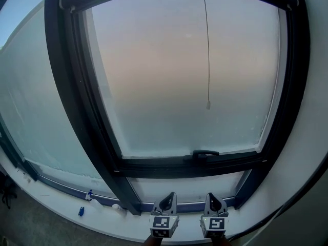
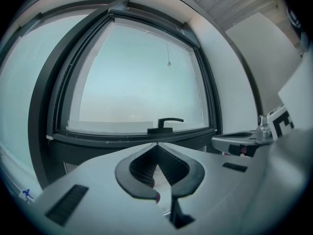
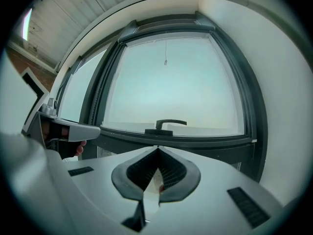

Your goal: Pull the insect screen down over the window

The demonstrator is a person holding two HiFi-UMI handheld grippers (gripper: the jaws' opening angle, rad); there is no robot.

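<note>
I was only approaching: left gripper (image 1: 168, 199) and right gripper (image 1: 214, 199) sat at 6 o'clock, fingers pressed together, empty. The screen was not down; its cord (image 1: 208, 55) hung from 12 o'clock over the bare window (image 1: 164, 86). Next I'd need to reach up, open, and pinch the cord's end.

A small blue item (image 1: 81, 211) lay on the white sill (image 1: 56, 200) near its front edge, toward the left end. A second blue-tipped piece (image 1: 89, 194) stood just behind it at the sill's back edge. A small white object (image 1: 116, 206) sat further right along that edge. A white wall (image 1: 313, 111) rose on the right, and a slatted ceiling (image 2: 230, 1) ran overhead.
</note>
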